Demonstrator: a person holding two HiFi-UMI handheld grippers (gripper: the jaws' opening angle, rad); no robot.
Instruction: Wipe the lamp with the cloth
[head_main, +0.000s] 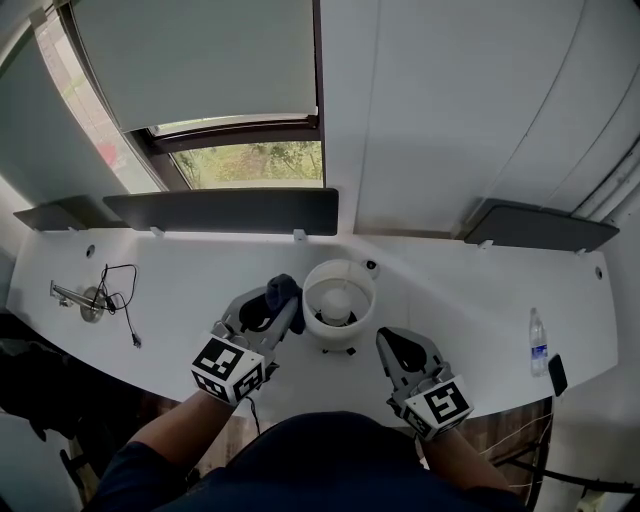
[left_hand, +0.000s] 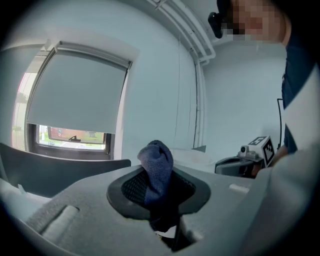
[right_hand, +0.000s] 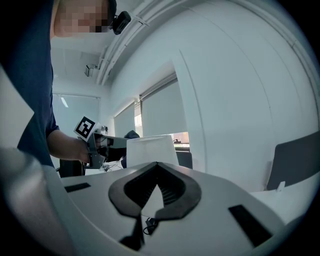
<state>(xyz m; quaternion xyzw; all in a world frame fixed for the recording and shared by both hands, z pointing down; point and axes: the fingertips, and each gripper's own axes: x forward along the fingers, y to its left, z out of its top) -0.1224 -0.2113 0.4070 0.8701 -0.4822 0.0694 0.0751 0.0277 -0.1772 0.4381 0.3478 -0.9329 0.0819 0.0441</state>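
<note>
Two grippers stand on either side of the table lamp (head_main: 338, 300), which sits upright on the white desk (head_main: 470, 290) with its round white shade open upward. Left of the lamp, the left gripper (head_main: 275, 308) has its jaws clamped on a dark blue cloth (head_main: 283, 292). The left gripper view shows the cloth bunched up and sticking out past the jaw tips as a rounded wad. That wad lies just beside the shade's left rim; whether it touches the rim cannot be told. Right of the lamp and nearer the person, the right gripper (head_main: 390, 342) has its jaws closed tip to tip with nothing between them, and it points toward the shade. A water bottle (head_main: 538, 343) stands well to the right of the lamp. A loose cable (head_main: 122, 300) lies well to its left.

The wiping looks about to begin or barely begun. To do it well, the protruding wad, not the hard jaw tips, should meet the shade. Light pressure is best, because a thin shade probably dents or tips easily. Strokes that follow the curve of the shade around its side would cover more than dabbing would. The empty right gripper could brace the far side of the shade or the base so the lamp does not slide or rock. The grip on the cloth should stay firm so it is not dragged out.
</note>
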